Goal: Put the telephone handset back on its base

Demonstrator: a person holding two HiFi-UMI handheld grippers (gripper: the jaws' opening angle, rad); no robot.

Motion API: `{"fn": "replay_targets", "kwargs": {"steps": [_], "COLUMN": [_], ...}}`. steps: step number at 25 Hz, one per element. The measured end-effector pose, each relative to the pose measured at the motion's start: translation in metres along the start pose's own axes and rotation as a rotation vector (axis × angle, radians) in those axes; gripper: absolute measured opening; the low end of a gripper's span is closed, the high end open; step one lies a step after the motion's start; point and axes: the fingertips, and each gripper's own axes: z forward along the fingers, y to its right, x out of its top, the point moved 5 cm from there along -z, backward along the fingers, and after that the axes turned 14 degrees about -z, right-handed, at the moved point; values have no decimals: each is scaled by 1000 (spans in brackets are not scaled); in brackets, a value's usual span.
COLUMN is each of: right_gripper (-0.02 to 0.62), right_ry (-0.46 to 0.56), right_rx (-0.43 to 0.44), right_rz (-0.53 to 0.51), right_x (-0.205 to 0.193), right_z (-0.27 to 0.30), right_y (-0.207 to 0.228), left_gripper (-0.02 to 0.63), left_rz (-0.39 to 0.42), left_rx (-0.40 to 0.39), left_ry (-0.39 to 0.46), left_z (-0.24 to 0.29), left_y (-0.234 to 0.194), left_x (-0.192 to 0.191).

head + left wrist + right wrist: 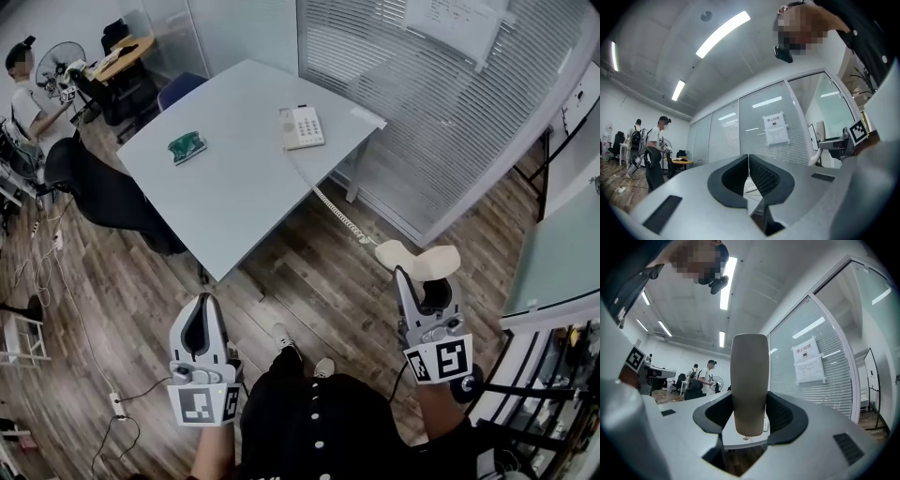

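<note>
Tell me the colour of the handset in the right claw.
Cream-beige; the handset shows best in the head view.

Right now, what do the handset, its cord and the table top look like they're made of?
The handset looks like moulded plastic: cream, smooth, with a soft sheen. The cord is probably plastic-sheathed wire, judging by its tight springy coils. The table has a pale grey, flat, matte top, possibly laminate, though the look leaves that open.

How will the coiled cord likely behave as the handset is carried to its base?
The coiled cord looks floppy and springy: it hangs off the table edge to the handset, so it will probably slacken and may snag there. The handset looks rigid, smooth plastic; gripped mid-body by the right gripper, it could pivot.
</note>
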Motion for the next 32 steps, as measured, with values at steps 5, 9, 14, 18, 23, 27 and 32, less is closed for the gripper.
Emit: {"fn": "replay_targets", "kwargs": {"steps": [5, 9, 14, 18, 23, 27, 32], "right_gripper": [233, 234, 233, 233, 234, 233, 233], "right_ry": [2, -2, -11, -15, -13, -12, -8], "right_rx": [-9, -11, -12, -17, -23, -30, -42], "right_rz": [-1, -3, -7, -10, -16, -18, -25], "right_x": [2, 2, -3, -6, -5, -5, -1], "right_z": [24, 45, 67, 86, 106, 121, 138], "right_y": [2, 0, -3, -4, -4, -8, -14], "left_gripper": [18, 18, 18, 20, 19, 18, 20], "left_rz": [-7, -10, -19, -26, -30, -32, -40], "left_rx": [-8, -8, -14, -19, -25, -29, -45], "left_ry": [19, 13, 14, 13, 19, 23, 29], "left_z": [20, 35, 56, 73, 91, 101, 115], "left_y": [-15, -29, -45, -58, -72, -85, -102], "left_x": [7, 6, 2, 1, 2, 3, 6]}}
